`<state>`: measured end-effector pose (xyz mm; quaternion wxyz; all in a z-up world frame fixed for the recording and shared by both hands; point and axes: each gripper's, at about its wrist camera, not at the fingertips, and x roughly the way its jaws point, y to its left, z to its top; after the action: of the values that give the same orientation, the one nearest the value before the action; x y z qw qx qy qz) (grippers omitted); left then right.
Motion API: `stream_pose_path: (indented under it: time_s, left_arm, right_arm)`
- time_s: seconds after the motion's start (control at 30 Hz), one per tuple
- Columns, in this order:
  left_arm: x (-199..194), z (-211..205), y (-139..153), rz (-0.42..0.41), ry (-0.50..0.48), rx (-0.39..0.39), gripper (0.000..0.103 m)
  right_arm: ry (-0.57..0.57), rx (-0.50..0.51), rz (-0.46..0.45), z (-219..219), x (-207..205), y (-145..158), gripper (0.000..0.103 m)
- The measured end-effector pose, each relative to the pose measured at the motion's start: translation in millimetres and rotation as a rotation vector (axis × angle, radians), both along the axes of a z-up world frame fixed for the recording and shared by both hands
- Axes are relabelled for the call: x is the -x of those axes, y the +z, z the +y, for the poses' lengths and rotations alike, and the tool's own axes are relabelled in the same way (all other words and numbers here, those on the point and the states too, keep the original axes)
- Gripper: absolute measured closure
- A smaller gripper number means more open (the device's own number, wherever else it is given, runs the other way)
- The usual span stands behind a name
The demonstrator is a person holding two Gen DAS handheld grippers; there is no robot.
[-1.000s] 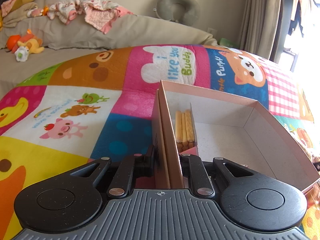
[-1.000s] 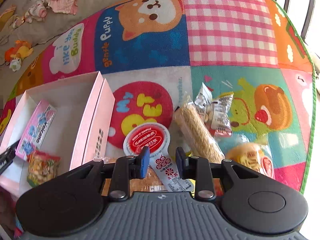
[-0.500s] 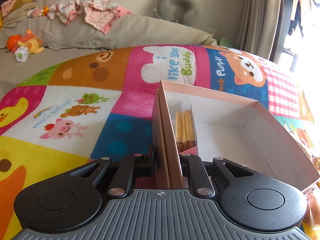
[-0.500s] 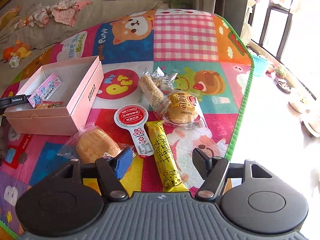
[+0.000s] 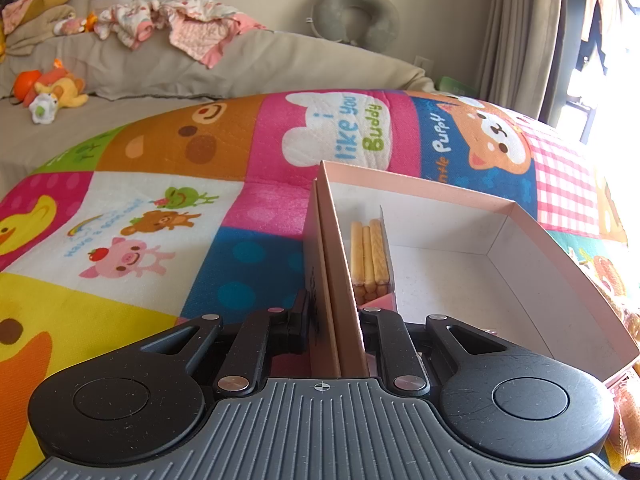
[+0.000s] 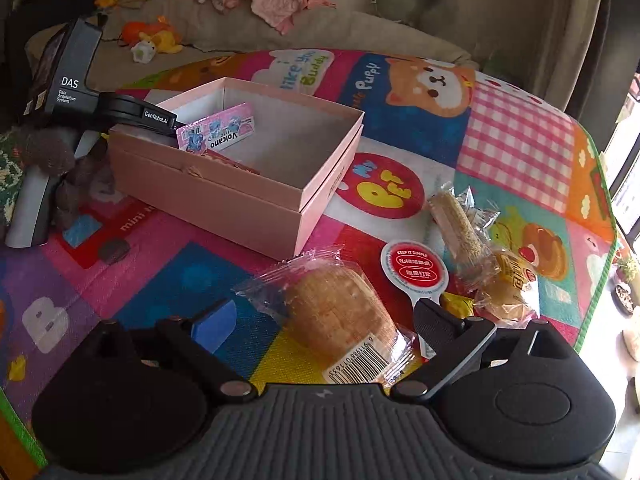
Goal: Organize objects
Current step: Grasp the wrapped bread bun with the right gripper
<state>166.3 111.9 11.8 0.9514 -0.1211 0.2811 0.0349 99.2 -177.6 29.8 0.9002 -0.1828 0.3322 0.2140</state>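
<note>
Clamping the near wall of the open pink cardboard box, the left gripper has one finger outside the wall and one inside, steadying the box on the colourful cartoon play mat. Just beyond the inside finger, a pink packet of biscuit sticks stands against that same wall; the rest of the box floor ahead looks bare from this view.

The right gripper hovers with its fingers spread wide apart, holding nothing. Between them lies a clear-wrapped round bread bun, barcode end toward the camera. It is not gripped, and contact cannot be told. The step in hand appears to be picking the next snack for the box. The next move likely calls for lowering around the bun and closing gently, since the loose wrapper may slip or crumple.

Just beyond the right finger lies a white paddle-shaped packet with a red round label, its stem running under that finger, so it could be caught along with the bun. Farther out are a long wrapped cereal bar and a small wrapped yellow cake. Ahead to the left sits the box, well apart from the bun, with its tall near wall to clear.
</note>
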Motion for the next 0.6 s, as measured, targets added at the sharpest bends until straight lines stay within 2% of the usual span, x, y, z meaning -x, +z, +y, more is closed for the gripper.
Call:
stream_pose_path:
  time_s: [0.13,0.2,0.33,0.47,0.6]
  left_arm:
    - [0.0,-0.1,-0.1,0.0,0.0,-0.001,0.086]
    - [0.1,-0.1,-0.1,0.0,0.0,0.0,0.086]
    - [0.1,-0.1,-0.2,0.0,0.0,0.0,0.086]
    - [-0.1,0.0,-0.1,0.0,0.0,-0.001,0.086]
    - [-0.1,0.0,-0.1,0.0,0.0,-0.001,0.086]
  right_arm:
    - [-0.057,-0.056,0.069,-3.1,-12.8,-9.5,0.005]
    - [-0.079,-0.098,0.104,-10.9,-4.8,-11.1,0.005]
    - [0.023,-0.292,0.218,-21.5,26.9,6.0,0.005]
    - [-0.014,-0.228,0.128,-13.7,44.0,13.0,0.003]
    - [-0.138,-0.229,0.138,-9.5,26.3,5.8,0.003]
